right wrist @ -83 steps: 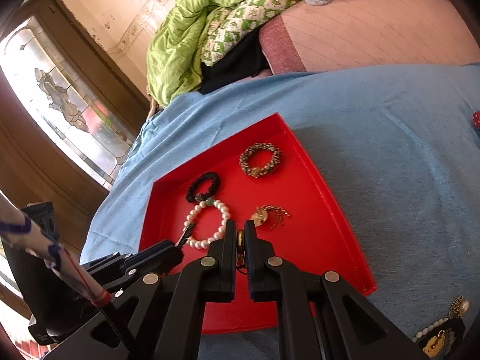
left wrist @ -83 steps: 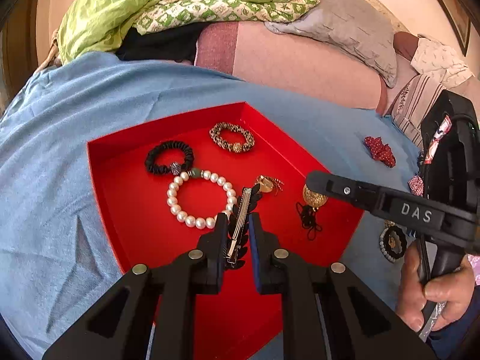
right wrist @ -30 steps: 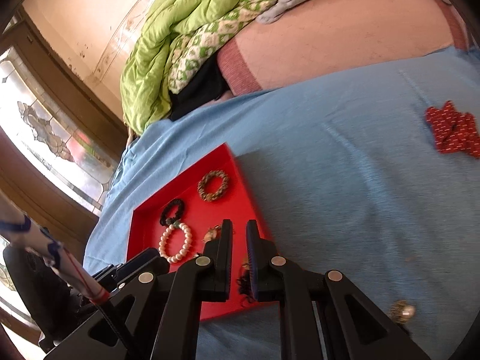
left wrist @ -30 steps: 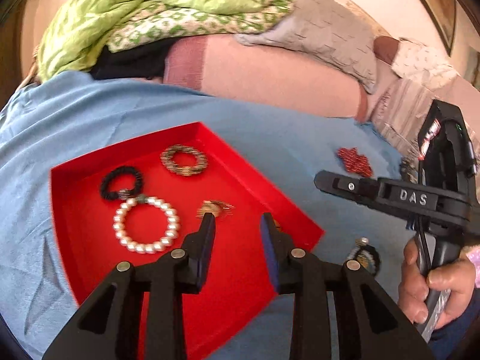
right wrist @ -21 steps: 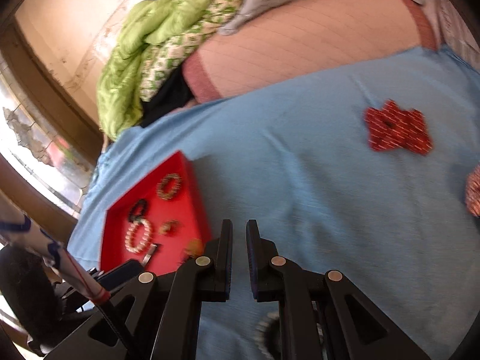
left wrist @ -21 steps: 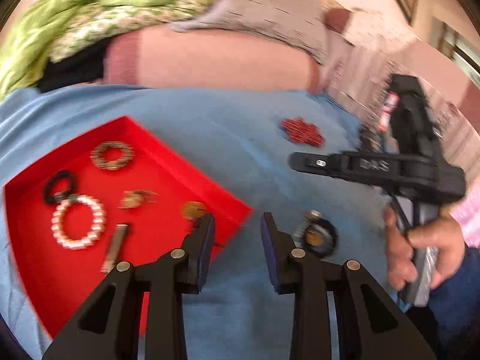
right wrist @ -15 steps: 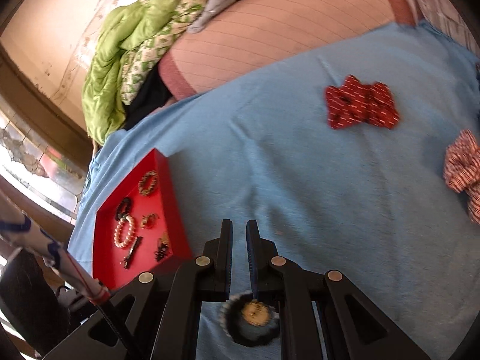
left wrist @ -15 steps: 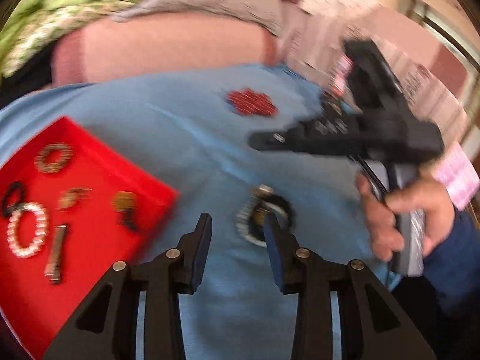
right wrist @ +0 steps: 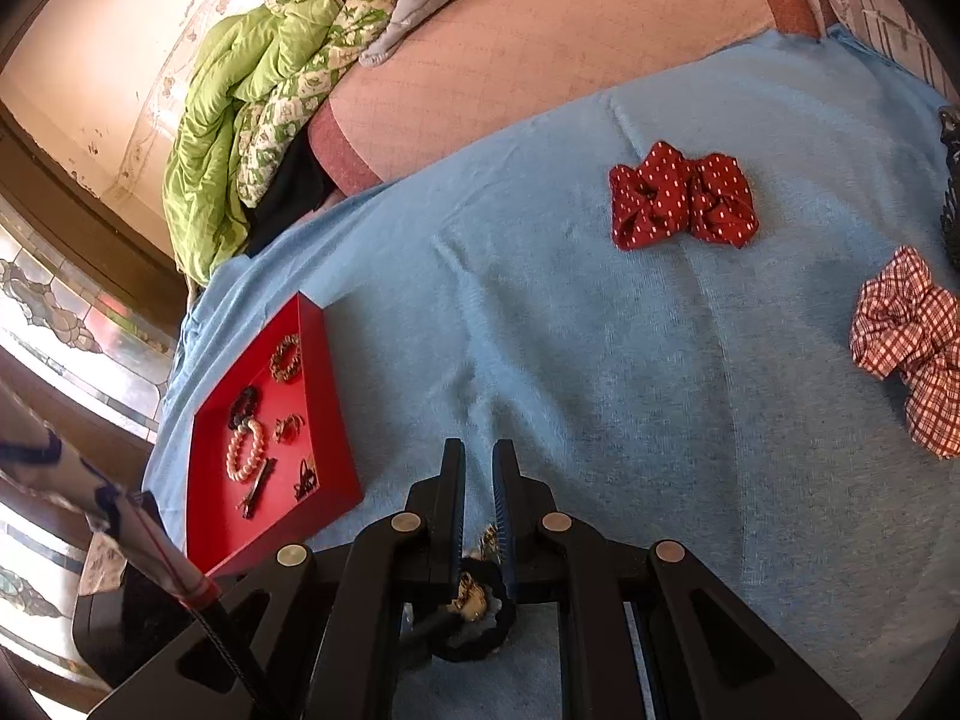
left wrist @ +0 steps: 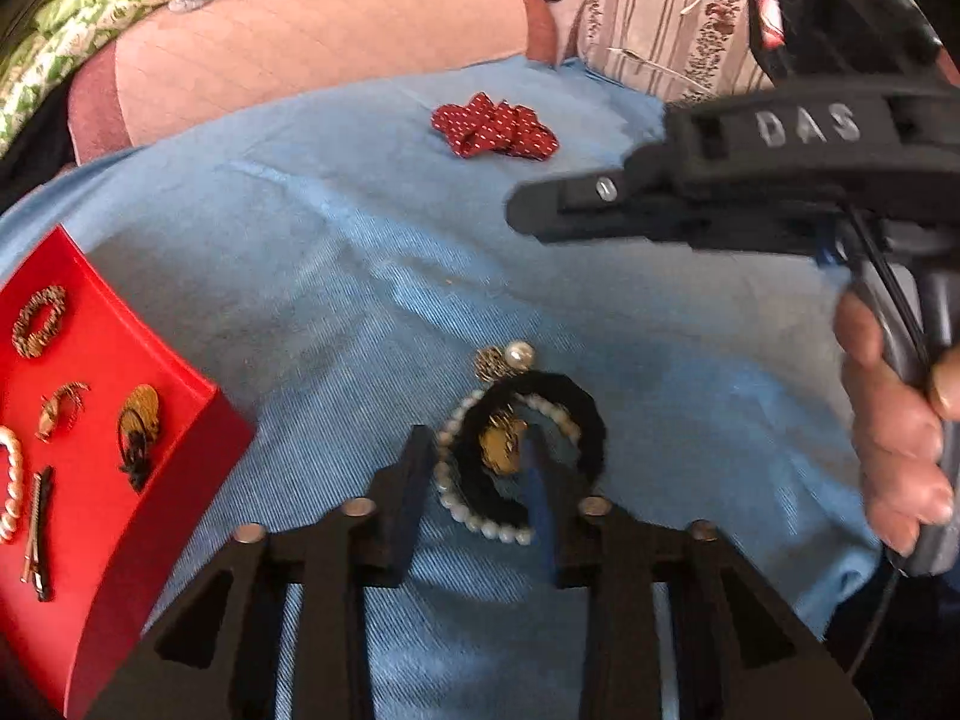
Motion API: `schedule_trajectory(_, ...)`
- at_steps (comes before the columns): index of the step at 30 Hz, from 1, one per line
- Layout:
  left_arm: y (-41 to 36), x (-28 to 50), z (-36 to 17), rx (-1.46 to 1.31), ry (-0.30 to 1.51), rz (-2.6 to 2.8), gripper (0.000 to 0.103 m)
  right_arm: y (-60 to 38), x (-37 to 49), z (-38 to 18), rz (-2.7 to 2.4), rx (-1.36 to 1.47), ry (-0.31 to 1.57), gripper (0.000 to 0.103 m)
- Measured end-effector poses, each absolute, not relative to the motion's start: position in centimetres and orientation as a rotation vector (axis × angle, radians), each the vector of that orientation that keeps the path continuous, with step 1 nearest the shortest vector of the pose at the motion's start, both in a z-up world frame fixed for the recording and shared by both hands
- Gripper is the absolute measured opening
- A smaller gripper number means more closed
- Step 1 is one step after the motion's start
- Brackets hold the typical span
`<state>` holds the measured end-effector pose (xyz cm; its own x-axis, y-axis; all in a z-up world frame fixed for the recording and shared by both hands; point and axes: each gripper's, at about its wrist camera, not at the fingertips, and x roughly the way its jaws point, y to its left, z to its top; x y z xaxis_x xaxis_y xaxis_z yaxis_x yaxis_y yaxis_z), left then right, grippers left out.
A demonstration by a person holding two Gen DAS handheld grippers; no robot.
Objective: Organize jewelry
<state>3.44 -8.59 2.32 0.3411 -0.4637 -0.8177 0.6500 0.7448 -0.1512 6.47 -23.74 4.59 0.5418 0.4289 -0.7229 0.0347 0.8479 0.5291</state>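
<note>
closing left gripper (left wrist: pixel 480 468) straddles the black-and-pearl hair tie (left wrist: pixel 567 414) on cloth.

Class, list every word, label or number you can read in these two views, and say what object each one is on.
"DAS": raised letters on the side of the right gripper, seen in the left wrist view.
No other text is readable in either view; the tape on that gripper's body is too blurred to tell.

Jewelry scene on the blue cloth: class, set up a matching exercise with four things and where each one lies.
Things:
1. pearl bracelet
2. polka-dot scrunchie
3. checked scrunchie
4. black-and-pearl bracelet

Places:
A. between the left gripper's fingers
B. in the red tray
C. on the cloth, far middle
D. on the cloth, right edge

Pairs: 1-B, 2-C, 3-D, 4-A
</note>
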Motion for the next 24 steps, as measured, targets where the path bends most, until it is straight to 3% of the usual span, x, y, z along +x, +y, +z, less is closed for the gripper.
schedule_trajectory(1,-8.6,3.6,2.4,0.213,0.981,-0.727,0.008,-23.7,6.4,4.4,0.246,0.519,0.993,0.010)
schedule_trajectory(17,-2.8,4.8,7.5,0.011,0.818,-0.688,0.007,-22.6,6.0,2.2,0.205,0.448,1.118,0.011)
schedule_trajectory(20,-2.6,4.9,7.7,0.009,0.811,-0.684,0.007,-22.4,6.1,1.8,0.198,0.439,1.124,0.019)
schedule_trajectory(24,-2.6,4.9,7.8,0.012,0.809,-0.683,0.007,-21.7,6.4,1.4,0.188,0.405,1.130,0.020)
